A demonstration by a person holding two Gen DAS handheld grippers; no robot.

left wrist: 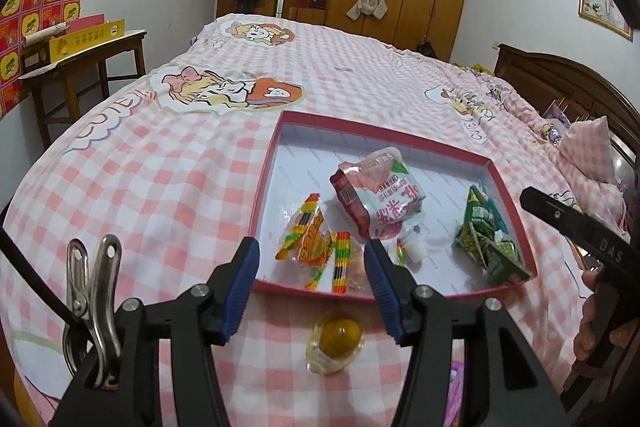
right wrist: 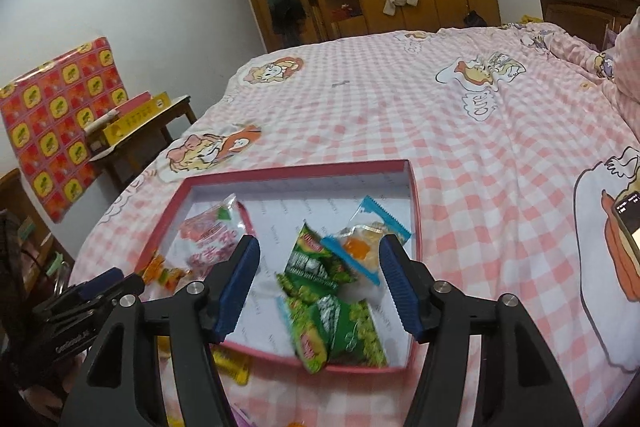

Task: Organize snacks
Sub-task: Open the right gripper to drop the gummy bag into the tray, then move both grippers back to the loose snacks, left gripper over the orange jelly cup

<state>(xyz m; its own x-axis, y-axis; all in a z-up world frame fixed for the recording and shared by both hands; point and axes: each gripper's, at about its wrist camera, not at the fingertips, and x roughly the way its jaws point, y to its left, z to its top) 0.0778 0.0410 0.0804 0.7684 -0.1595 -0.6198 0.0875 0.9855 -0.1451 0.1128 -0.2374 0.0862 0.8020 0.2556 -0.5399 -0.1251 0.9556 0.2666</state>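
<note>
L fingers (left wrist: 312,287): spread, nothing pinched, hanging over the near rim of the box
R fingers (right wrist: 320,285): also spread wide, empty, blue pads (right wrist: 240,287) either side of the green packs
gummy packs (left wrist: 310,247): inside the box, right between + just beyond the L fingers, rainbow-stripe wrappers
jelly cup (left wrist: 335,343): on the bed, outside the box, just under/behind the L fingertips
pink pouch (left wrist: 376,199): in the box, a bit beyond the L fingers, cap end pointing back at them
green packs (right wrist: 332,299): in the box, between the R fingers, piled up, blurry
blue-edge candy pack (right wrist: 360,247): just beyond the greens, near the R side pad
box (left wrist: 276,147): red rim, white inside, sits on the bed
bed (left wrist: 160,167): pink check cover w/ cartoon prints
</note>
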